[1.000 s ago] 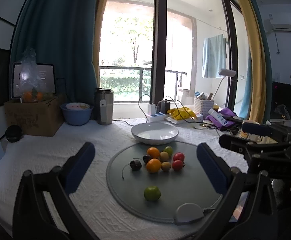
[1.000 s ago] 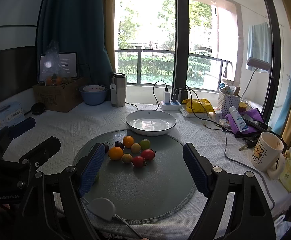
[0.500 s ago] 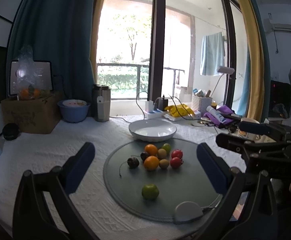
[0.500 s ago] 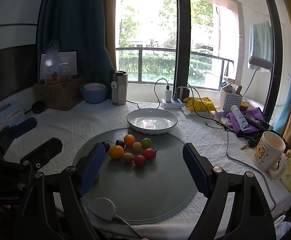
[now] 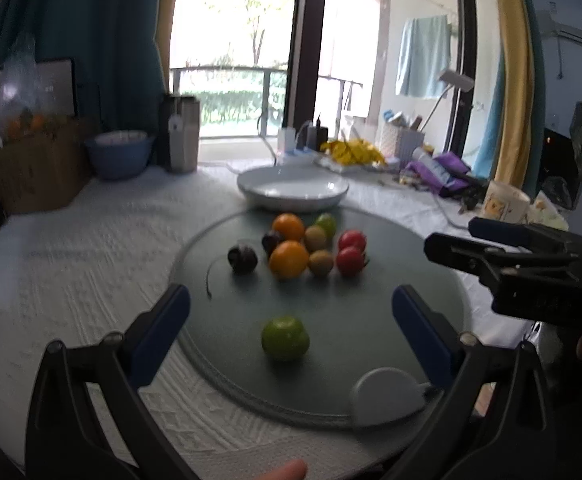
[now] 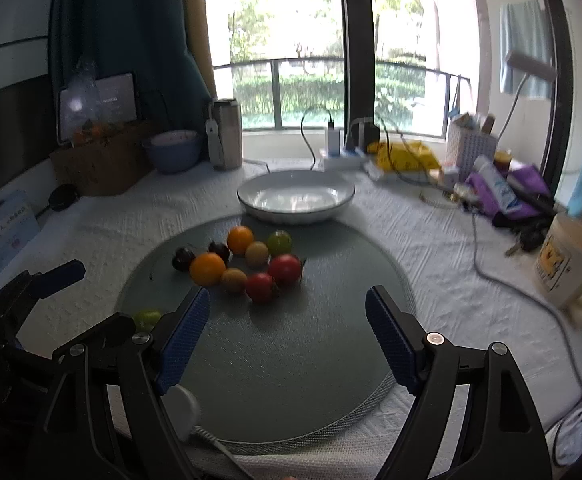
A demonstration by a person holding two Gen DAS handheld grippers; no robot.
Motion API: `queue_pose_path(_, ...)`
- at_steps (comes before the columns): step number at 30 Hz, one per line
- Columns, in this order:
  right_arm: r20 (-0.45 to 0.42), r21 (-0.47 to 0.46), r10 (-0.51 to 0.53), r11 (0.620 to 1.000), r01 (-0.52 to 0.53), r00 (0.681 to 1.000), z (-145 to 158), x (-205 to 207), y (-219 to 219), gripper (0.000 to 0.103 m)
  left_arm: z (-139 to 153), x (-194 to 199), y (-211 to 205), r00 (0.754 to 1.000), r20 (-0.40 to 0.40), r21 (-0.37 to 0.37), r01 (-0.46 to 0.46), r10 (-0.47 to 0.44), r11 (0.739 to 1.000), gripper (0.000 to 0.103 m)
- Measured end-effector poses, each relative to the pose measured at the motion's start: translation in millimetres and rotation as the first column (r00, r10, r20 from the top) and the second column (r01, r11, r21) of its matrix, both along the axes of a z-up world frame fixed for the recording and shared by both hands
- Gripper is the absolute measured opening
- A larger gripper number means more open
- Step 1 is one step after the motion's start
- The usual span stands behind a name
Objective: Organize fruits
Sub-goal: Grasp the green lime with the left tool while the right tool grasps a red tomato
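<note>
Fruits sit loose on the round grey mat [image 5: 391,280], none yet in the white dish [image 5: 293,190] behind it. From the left wrist camera, your left gripper [image 5: 291,312] is spread wide and empty, framing the lone green fruit [image 5: 285,338]. That fruit is round: if you close off-centre it could squirt sideways and roll toward the white puck [image 5: 387,396] or off the mat.

From the right wrist camera, your right gripper [image 6: 287,332] is also released and holds nothing, hovering short of the cluster. The red tomatoes [image 6: 273,276] touch their neighbours, so a wide approach may knock several rolling. The mug [image 6: 569,260] and cable [image 6: 531,300] lie to your right; swing wide and you could snag them.
</note>
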State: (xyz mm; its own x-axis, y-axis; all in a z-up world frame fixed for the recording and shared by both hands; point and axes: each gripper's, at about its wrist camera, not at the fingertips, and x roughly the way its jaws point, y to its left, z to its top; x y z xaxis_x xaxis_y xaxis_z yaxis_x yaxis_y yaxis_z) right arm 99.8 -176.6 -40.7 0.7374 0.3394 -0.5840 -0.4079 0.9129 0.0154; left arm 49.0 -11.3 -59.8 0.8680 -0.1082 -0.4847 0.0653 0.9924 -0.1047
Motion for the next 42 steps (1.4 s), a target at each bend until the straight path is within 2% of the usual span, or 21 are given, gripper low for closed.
queue_pose_path(4, -0.040, 0.003, 0.024, 1.000, -0.024, 0.999, -10.8, 10.9, 2.5, 0.081, -12.9, 14.2, 1.3, 0.998, -0.057, -0.008, 0.000, 0.000, 1.000, 0.101)
queue_pose_path(5, -0.049, 0.004, 0.030, 1.000, -0.030, 0.998, -13.1, 13.4, 3.9, 0.079, -15.9, 17.5, 2.0, 0.998, -0.068, -0.010, -0.003, 0.003, 1.000, 0.101)
queue_pose_path(6, -0.057, 0.003, 0.033, 0.999, -0.033, 0.998, -15.2, 16.2, 5.4, 0.073, -18.5, 21.0, 2.8, 0.997, -0.078, -0.010, -0.006, 0.005, 1.000, 0.101)
queue_pose_path(7, -0.067, 0.000, 0.037, 0.999, -0.037, 0.997, -17.9, 19.5, 7.3, 0.067, -20.7, 24.0, 3.5, 0.996, -0.089, -0.012, -0.006, 0.005, 1.000, 0.097)
queue_pose_path(8, -0.077, -0.002, 0.042, 0.999, -0.042, 0.996, -19.4, 22.5, 9.7, 0.065, -23.4, 27.4, 3.7, 0.994, -0.106, -0.014, -0.002, 0.001, 1.000, 0.089)
queue_pose_path(9, -0.086, -0.003, 0.048, 0.999, -0.048, 0.995, -21.9, 25.4, 12.0, 0.063, -26.2, 30.7, 3.6, 0.992, -0.123, -0.018, 0.004, -0.006, 1.000, 0.086)
queue_pose_path(13, -0.112, -0.006, 0.070, 0.997, -0.072, 0.991, -27.0, 34.9, 20.3, 0.062, -31.5, 37.2, -0.1, 0.984, -0.175, -0.007, 0.034, -0.035, 0.999, 0.071)
queue_pose_path(16, -0.134, -0.010, 0.083, 0.996, -0.085, 0.988, -28.5, 42.9, 26.7, 0.062, -33.8, 41.5, 1.2, 0.976, -0.212, -0.014, 0.036, -0.038, 0.999, 0.055)
queue_pose_path(20, -0.151, -0.016, 0.090, 0.995, -0.093, 0.984, -30.2, 52.3, 33.7, 0.061, -33.5, 46.5, 1.5, 0.967, -0.249, -0.011, 0.054, -0.055, 0.998, 0.042)
queue_pose_path(23, -0.174, -0.021, 0.089, 0.995, -0.094, 0.981, -33.6, 60.9, 38.8, 0.061, -32.0, 48.1, 0.6, 0.963, -0.262, -0.009, 0.067, -0.067, 0.998, 0.036)
queue_pose_path(29, -0.216, -0.043, 0.094, 0.993, -0.106, 0.972, -40.0, 73.1, 49.5, 0.050, -27.5, 52.7, 6.4, 0.961, -0.268, -0.010, 0.063, -0.063, 0.998, 0.032)
queue_pose_path(31, -0.237, -0.055, 0.094, 0.992, -0.110, 0.967, -44.2, 76.5, 52.0, 0.039, -27.1, 54.6, 7.2, 0.961, -0.269, -0.011, 0.063, -0.064, 0.998, 0.032)
queue_pose_path(33, -0.249, -0.058, 0.092, 0.992, -0.109, 0.964, -46.8, 78.3, 51.7, 0.035, -25.5, 55.7, 8.2, 0.961, -0.268, -0.014, 0.062, -0.064, 0.998, 0.032)
queue_pose_path(41, -0.231, -0.058, 0.130, 0.987, -0.147, 0.964, -36.6, 76.1, 54.2, 0.031, -9.5, 64.4, 12.3, 0.971, -0.233, -0.015, 0.053, -0.055, 0.998, 0.032)
queue_pose_path(42, -0.224, -0.055, 0.133, 0.987, -0.149, 0.966, -33.2, 75.7, 53.6, 0.026, -7.2, 66.1, 12.4, 0.972, -0.227, -0.013, 0.054, -0.055, 0.998, 0.032)
